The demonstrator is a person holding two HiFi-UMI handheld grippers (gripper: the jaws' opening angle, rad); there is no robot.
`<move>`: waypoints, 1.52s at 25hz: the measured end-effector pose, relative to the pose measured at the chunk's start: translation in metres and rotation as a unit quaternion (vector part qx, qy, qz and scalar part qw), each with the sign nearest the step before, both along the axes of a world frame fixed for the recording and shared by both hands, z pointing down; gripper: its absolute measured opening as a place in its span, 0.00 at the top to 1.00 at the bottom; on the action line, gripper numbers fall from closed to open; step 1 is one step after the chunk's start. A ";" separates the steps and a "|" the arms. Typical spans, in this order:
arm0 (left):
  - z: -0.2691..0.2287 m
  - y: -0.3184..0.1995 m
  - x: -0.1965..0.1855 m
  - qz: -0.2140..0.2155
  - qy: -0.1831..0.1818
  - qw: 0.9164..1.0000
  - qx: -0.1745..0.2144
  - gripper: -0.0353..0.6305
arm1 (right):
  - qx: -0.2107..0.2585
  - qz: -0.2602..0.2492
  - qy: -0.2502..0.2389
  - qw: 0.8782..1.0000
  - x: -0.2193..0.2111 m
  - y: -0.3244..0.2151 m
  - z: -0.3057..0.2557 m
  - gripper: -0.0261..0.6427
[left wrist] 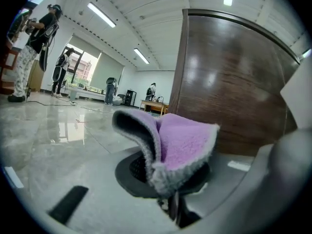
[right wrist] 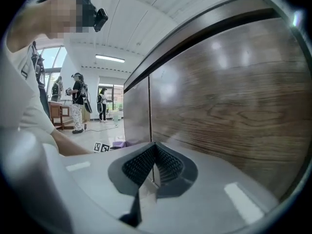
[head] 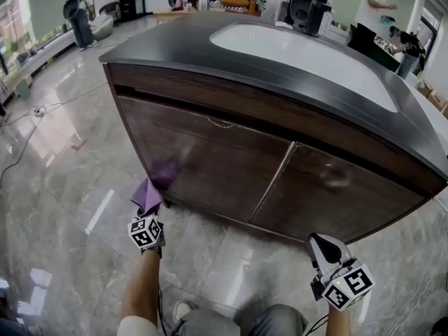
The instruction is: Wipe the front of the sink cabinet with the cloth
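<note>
While the head view is showing the left tool (head: 148, 214) holding the purple cloth (head: 157, 185) at the lower left of the sink cabinet (head: 231, 163) front, broad overlapping strokes rightward across both doors look the surest way to cover it. The left gripper view is showing those jaws clamped on a fold of cloth, and the right gripper view the right tool (right wrist: 153, 168) closed on nothing.

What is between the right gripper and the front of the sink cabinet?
Nothing but bare floor: the head view shows the right gripper, jaws shut and empty, held short of the cabinet front.
</note>
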State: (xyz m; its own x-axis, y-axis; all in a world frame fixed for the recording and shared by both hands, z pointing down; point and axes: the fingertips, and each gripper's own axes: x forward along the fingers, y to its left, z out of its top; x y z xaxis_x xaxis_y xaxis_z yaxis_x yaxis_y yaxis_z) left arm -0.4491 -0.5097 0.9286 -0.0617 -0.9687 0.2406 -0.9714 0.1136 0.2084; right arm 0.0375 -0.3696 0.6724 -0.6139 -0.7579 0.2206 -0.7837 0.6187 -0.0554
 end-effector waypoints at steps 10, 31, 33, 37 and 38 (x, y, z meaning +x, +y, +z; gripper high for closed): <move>-0.020 -0.010 0.076 0.082 -0.068 0.994 0.003 0.88 | -0.004 0.051 0.029 0.998 0.047 0.020 0.012 0.95; -0.044 0.029 0.297 0.309 -0.142 0.940 0.035 0.88 | -0.006 0.114 0.022 0.993 0.107 0.065 0.024 0.95; -0.048 0.034 0.320 0.332 -0.136 0.933 0.041 0.87 | -0.006 0.120 0.009 0.993 0.114 0.067 0.022 0.95; -0.049 0.044 0.358 0.377 -0.136 0.915 0.046 0.87 | -0.003 0.136 -0.001 0.991 0.130 0.074 0.019 0.95; -0.049 0.047 0.367 0.387 -0.138 0.910 0.046 0.87 | -0.004 0.140 -0.002 0.990 0.134 0.077 0.019 0.95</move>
State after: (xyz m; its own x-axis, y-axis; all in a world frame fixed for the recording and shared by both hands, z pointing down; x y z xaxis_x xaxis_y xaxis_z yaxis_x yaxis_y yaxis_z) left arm -0.0825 -0.4629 0.8800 0.6024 -0.7628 0.2350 -0.7696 -0.6332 -0.0824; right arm 0.1712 -0.2924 0.6911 -0.3811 -0.8969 0.2242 -0.9241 0.3769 -0.0629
